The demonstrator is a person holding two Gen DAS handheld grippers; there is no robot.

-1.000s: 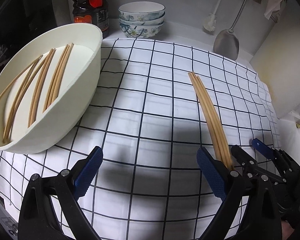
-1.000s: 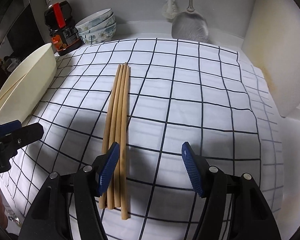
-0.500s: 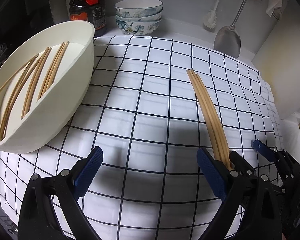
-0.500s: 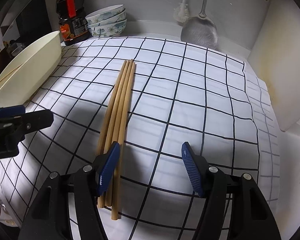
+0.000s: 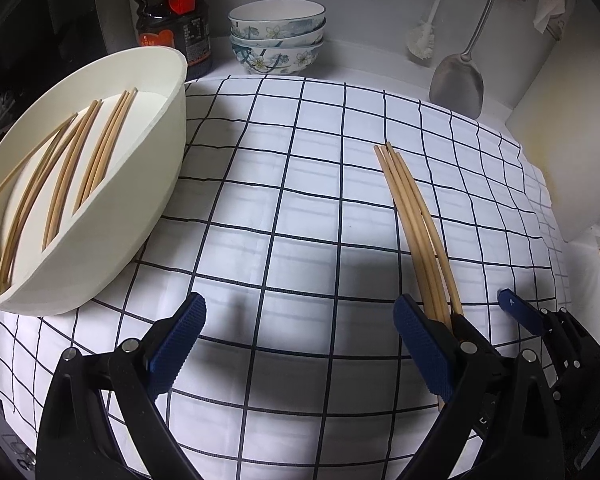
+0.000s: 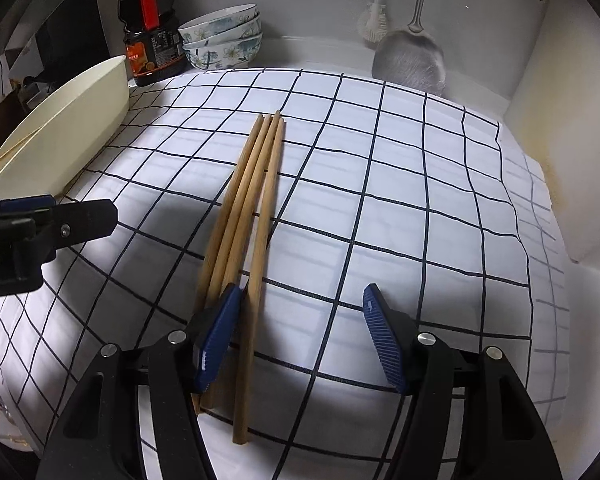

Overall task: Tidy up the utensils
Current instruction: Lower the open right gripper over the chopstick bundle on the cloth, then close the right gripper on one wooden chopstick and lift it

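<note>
Partly done — several chopsticks (image 5: 100, 152) lie in the tray (image 5: 156, 168) at left; four chopsticks on the cloth (image 6: 256, 200) remain. The right gripper (image 6: 300, 336) is closing, one stick inside its spread jaws; the left gripper (image 5: 300, 344) is spread, empty.

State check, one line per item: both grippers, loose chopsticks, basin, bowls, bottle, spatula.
left gripper: jaws wide, nothing between them
right gripper: jaws closing, one chopstick between them, not clamped
loose chopsticks: four, flat on checked cloth
basin: upright, chopsticks inside
bowls: stacked, upright
bottle: upright, capped
spatula: leaning against wall
</note>
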